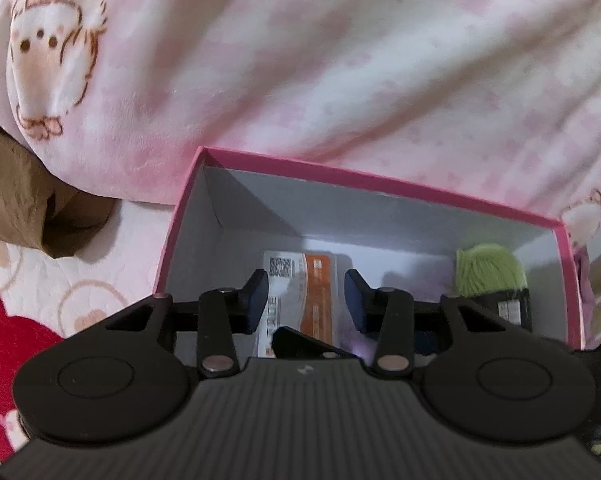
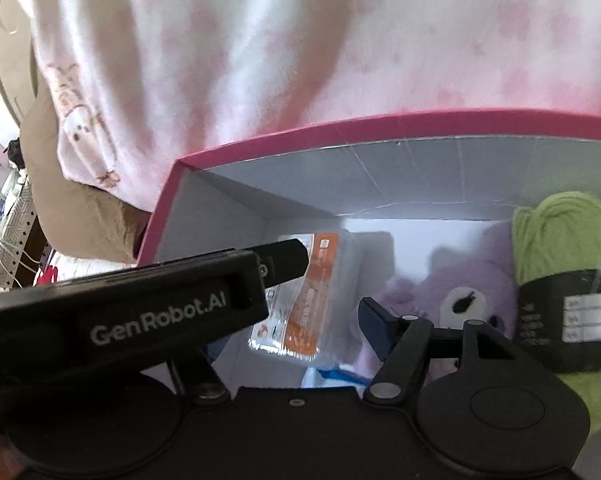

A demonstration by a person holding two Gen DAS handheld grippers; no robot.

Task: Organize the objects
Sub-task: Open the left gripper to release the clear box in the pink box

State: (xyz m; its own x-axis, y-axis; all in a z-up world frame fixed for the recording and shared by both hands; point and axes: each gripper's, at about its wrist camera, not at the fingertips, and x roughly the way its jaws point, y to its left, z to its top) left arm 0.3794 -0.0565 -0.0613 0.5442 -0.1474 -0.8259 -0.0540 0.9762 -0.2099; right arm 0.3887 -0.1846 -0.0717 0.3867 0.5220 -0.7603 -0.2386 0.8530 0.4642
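**Both grippers over the open pink box, fingers apart and empty**

The pink box (image 1: 380,184) stands open on the bed, its grey-white inside lit from above, and everything else is placed from it. On its floor, toward the left wall, lies an orange-and-white packet (image 2: 300,300); the print on it is too blurred to read. A purple plush toy (image 2: 452,296) lies near the middle of the floor, only its face and part of its head showing past the right gripper's finger. A ball of green yarn (image 2: 564,240) with a black paper band sits at the right end of the box, cut off by the frame edge in the right wrist view and half hidden behind the box wall in the left wrist view. Something blue and white lies at the near edge of the floor, mostly covered by the gripper body; what it is cannot be told.

The left gripper (image 1: 306,300) hangs above the packet, its two dark blue fingers well apart, nothing between them and touching nothing.

The right gripper (image 2: 292,320) shows only one finger (image 2: 376,324) clearly; the other is hidden behind the left gripper's body, which crosses in front. The gap that can be seen is wide and empty.

Behind the box lies a pink patterned blanket (image 1: 300,60), a brown cushion (image 1: 16,192) left of it.
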